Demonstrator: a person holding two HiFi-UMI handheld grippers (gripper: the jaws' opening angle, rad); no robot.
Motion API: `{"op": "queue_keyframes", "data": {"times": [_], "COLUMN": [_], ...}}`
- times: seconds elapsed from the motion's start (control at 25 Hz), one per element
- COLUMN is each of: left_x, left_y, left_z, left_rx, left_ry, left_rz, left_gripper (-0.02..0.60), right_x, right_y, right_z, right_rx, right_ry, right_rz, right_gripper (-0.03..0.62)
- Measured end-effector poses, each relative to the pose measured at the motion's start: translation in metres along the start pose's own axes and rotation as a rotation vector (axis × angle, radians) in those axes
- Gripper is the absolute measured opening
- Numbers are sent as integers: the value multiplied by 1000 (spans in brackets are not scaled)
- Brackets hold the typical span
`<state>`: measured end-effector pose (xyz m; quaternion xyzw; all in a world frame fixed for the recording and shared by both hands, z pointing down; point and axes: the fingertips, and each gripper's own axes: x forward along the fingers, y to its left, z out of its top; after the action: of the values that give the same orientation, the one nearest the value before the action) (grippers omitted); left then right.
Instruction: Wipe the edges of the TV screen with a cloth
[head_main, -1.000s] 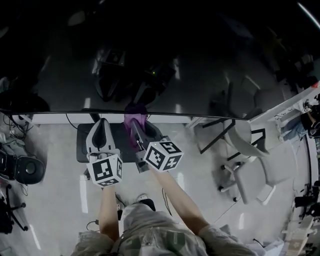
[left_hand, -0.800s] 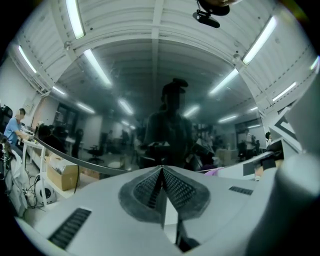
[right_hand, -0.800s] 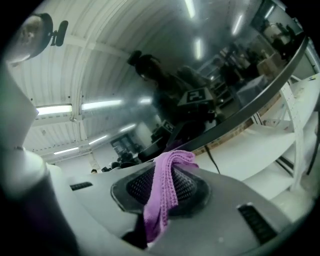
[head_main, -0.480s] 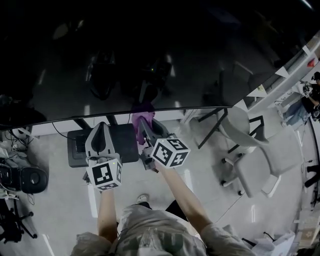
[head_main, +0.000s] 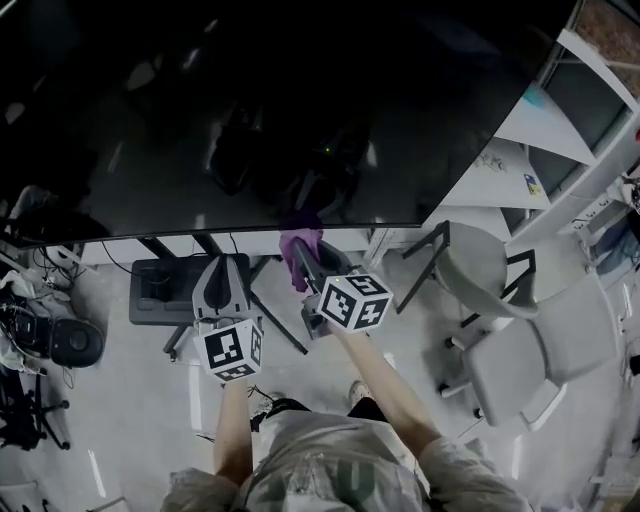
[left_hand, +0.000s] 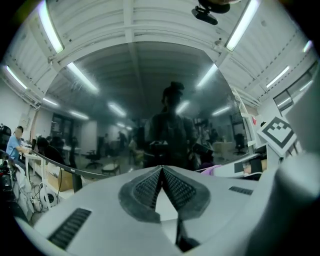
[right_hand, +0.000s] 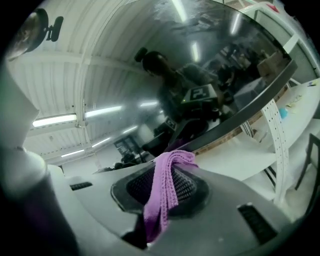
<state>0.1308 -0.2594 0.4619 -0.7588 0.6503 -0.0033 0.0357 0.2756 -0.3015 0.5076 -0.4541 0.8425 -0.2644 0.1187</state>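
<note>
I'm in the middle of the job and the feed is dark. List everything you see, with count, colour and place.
TV screen: one, glossy black, fills the upper part of the head view.
cloth: one, purple, at the screen's bottom edge, held in the right gripper.
stand base: one, black, on the floor under the screen, left.
chairs: two, grey, on the floor at right.
round device: one, black, on the floor at far left.
left gripper: one, grey, jaws together, empty, just below the screen edge.
right gripper: one, grey, shut on the cloth.
arms: two, reaching forward from the bottom.

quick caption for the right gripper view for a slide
Right gripper, jaws shut on a purple cloth, near the bottom edge of the TV screen.
</note>
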Motion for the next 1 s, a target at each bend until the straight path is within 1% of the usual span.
{"op": "queue_keyframes", "data": {"times": [0.2,0.36,0.52,0.68,1.0], "left_x": [0,5,5,-1,-17], "left_y": [-61,-111,-145,-166,-179], "left_z": [4,10,13,18,15], "left_rx": [-8,14,21,31,33], "left_ry": [12,5,-2,-9,1], "left_rz": [20,-7,-18,-16,11], "left_gripper": [15,15,15,15,15], "right_x": [-42,-72,-98,-117,-142], "right_y": [-43,-79,-107,-125,-147], "right_z": [28,51,67,77,92], "right_rx": [18,13,8,22,-16], "right_ry": [-8,-31,-53,-67,-87], "right_rz": [-8,-34,-57,-70,-89], "right_gripper": [61,61,61,61,61]}}
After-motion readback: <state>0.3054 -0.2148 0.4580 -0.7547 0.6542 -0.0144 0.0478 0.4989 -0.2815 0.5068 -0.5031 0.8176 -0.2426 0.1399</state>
